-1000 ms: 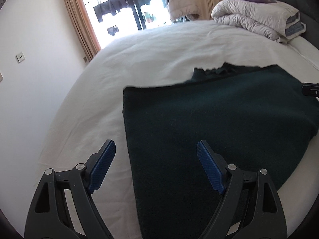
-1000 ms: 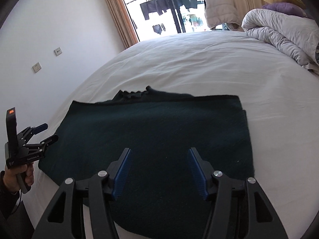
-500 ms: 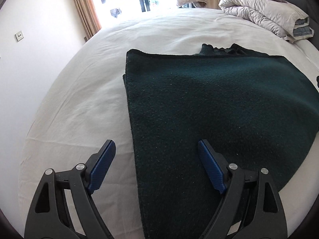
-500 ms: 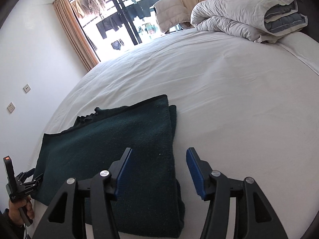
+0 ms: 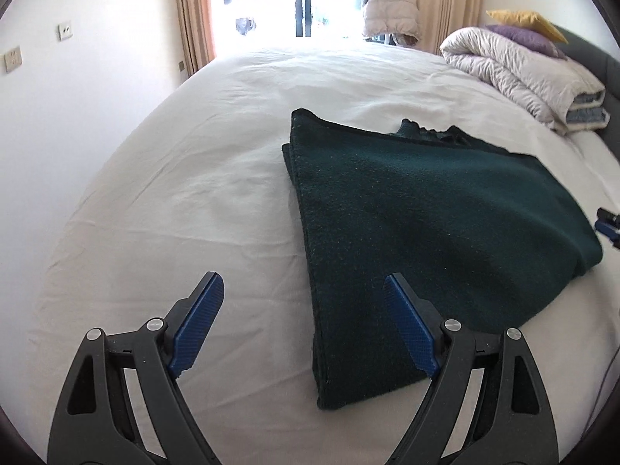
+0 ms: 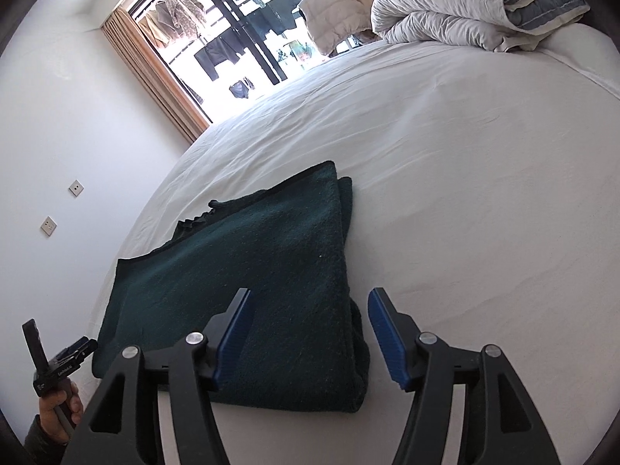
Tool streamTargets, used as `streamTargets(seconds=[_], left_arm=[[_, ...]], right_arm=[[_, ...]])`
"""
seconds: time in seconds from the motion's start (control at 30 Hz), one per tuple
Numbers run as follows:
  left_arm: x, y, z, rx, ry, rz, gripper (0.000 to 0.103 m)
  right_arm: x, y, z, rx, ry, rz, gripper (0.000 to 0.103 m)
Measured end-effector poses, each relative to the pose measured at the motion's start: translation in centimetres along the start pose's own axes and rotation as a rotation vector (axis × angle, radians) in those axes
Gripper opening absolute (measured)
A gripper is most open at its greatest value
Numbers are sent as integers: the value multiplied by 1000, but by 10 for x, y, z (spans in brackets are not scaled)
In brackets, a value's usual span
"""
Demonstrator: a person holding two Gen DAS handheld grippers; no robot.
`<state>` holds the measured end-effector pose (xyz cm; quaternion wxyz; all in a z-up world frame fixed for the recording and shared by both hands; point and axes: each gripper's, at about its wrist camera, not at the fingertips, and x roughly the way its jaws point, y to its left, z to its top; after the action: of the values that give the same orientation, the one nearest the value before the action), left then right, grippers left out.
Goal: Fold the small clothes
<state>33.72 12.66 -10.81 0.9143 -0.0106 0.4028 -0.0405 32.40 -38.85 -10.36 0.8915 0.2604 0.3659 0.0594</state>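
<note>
A dark green garment [image 5: 426, 213] lies folded flat on the white bed [image 5: 193, 193]. My left gripper [image 5: 301, 277] hovers open above the garment's near left edge, one finger over the sheet and one over the cloth. My right gripper [image 6: 309, 290] hangs above the garment [image 6: 252, 271] at its right folded edge. Its jaws are opening, the cloth edge lies below the gap, and the pads touch nothing. In the right wrist view the left gripper [image 6: 66, 352] shows at the far left, held by a hand [image 6: 58, 407]. In the left wrist view the right gripper [image 5: 608, 224] peeks in at the right rim.
A rolled white duvet [image 5: 523, 73] with yellow and purple pillows [image 5: 519, 19] sits at the head of the bed. A bright window [image 5: 294, 0] with curtains and a pale jacket [image 5: 391, 11] stand beyond the far side. A white wall [image 5: 58, 116] runs along the left.
My right gripper has slid from over the garment's middle to its right edge and rolled. My left gripper has drifted and rolled, staying over the left edge. The garment has not moved.
</note>
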Motion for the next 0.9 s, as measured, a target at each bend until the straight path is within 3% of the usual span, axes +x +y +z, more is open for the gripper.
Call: streamTargets(seconds=[0.13, 0.37, 0.5, 0.9], left_arm=[[-1, 22, -17, -109, 21, -159, 85], [0, 7, -25, -8, 20, -254, 83], [10, 6, -30, -13, 58, -286, 57], [19, 16, -23, -39, 94, -324, 32]], right_arm=[[4, -11, -4, 47, 53, 81, 64], [14, -13, -15, 43, 126, 145, 64], [14, -11, -16, 27, 135, 146, 62], [16, -12, -19, 11, 190, 116, 56]])
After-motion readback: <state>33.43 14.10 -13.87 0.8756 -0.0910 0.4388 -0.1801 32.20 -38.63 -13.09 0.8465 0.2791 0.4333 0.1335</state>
